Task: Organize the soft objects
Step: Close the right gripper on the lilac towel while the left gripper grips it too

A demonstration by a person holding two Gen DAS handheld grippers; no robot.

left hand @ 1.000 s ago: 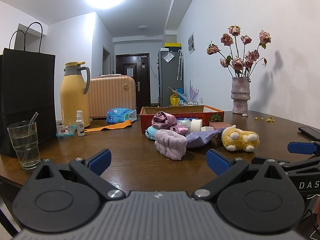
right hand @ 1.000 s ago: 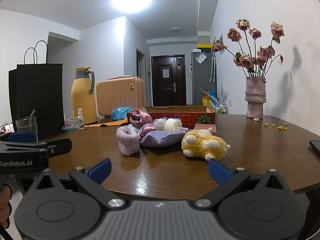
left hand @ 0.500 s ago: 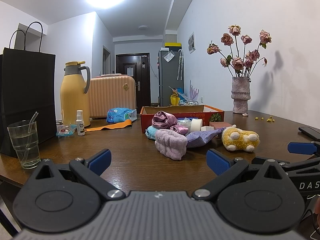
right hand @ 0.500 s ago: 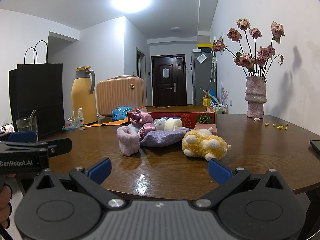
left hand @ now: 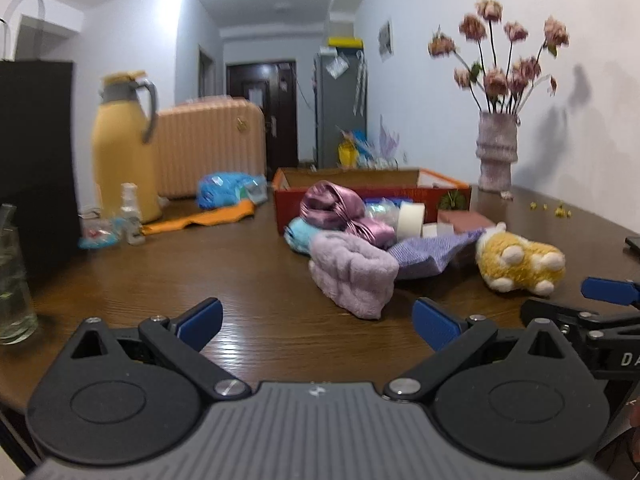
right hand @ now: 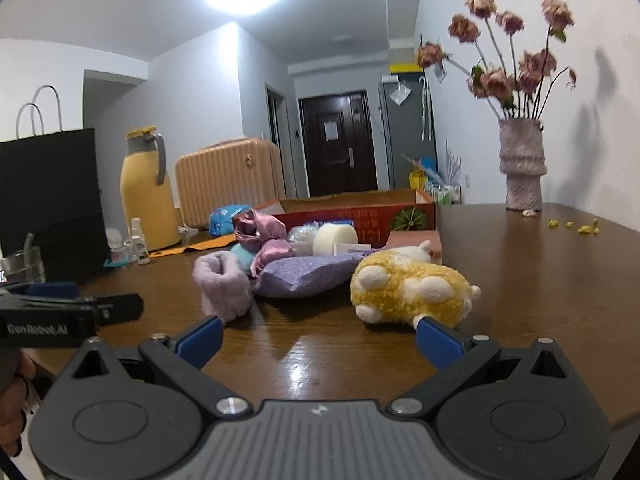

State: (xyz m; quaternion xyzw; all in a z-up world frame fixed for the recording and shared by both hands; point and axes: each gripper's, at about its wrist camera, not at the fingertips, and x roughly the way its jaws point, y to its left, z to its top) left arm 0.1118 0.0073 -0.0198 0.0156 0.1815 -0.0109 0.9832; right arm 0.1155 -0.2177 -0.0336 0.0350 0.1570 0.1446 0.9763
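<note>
Both tongs stand wide and empty over the bench (right hand: 540, 280): the right tongs (right hand: 320, 338) face the yellow plush toy (right hand: 412, 294) just ahead (probably first pick), and the left tongs (left hand: 318, 320) face the lilac towel roll (left hand: 354, 274); the red box (right hand: 360, 212) beyond looks the likely destination.

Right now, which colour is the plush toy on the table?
The plush toy is yellow with white paws; the right wrist view shows it best.

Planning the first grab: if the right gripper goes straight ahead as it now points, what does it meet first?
Likely the yellow plush toy, close by its right finger; dead centre, the purple cloth lies further back. Depth is uncertain.
</note>
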